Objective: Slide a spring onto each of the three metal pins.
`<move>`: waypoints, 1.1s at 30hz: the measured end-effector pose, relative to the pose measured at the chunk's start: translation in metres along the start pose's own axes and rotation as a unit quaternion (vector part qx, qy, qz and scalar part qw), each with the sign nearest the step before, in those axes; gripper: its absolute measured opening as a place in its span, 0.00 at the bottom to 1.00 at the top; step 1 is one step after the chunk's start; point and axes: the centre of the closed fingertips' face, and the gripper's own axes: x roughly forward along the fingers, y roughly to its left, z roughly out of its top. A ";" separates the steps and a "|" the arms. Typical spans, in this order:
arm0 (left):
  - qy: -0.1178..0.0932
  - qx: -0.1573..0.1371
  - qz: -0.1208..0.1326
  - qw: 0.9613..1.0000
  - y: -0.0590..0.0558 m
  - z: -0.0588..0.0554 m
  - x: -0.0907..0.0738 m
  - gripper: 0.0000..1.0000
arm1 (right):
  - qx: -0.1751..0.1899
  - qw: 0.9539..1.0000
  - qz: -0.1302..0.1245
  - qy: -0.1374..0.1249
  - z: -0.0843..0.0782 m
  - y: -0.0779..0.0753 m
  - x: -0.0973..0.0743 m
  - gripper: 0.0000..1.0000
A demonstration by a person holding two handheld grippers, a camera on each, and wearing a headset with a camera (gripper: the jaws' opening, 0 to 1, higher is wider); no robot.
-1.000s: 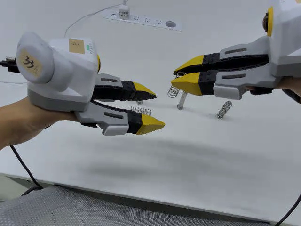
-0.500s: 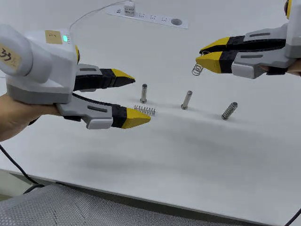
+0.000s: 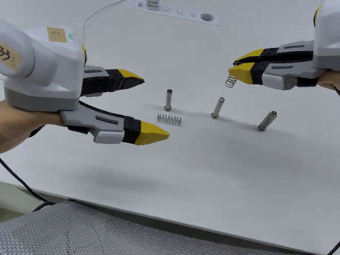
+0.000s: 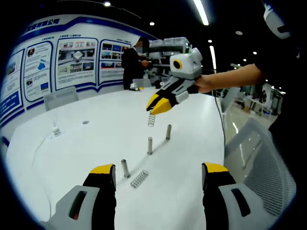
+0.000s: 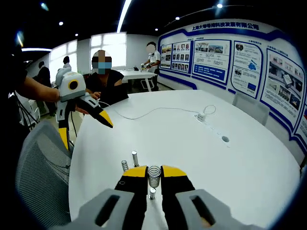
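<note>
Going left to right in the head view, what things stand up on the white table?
upright pin → tilted pin → standing spring

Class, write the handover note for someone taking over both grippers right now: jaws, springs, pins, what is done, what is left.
Left gripper: jaws open, empty, near the loose spring lying beside the left pin, which is bare.
Right gripper: shut on the held spring, above the bare middle pin.
Done: the standing spring on the right leans, apparently already on the third pin.
Left: held spring onto middle pin, loose spring onto left pin.
</note>
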 end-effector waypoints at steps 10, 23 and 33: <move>0.008 -0.017 0.023 1.000 0.011 -0.012 -0.007 0.86 | 0.026 1.000 -0.002 0.010 -0.016 -0.003 0.013 0.10; -0.001 -0.029 0.046 0.998 0.022 -0.013 -0.008 0.95 | 0.026 0.999 0.002 0.028 -0.031 -0.002 0.021 0.10; 0.004 -0.033 0.044 0.998 0.021 -0.014 -0.008 0.95 | 0.019 0.999 0.003 0.049 -0.047 0.001 0.033 0.11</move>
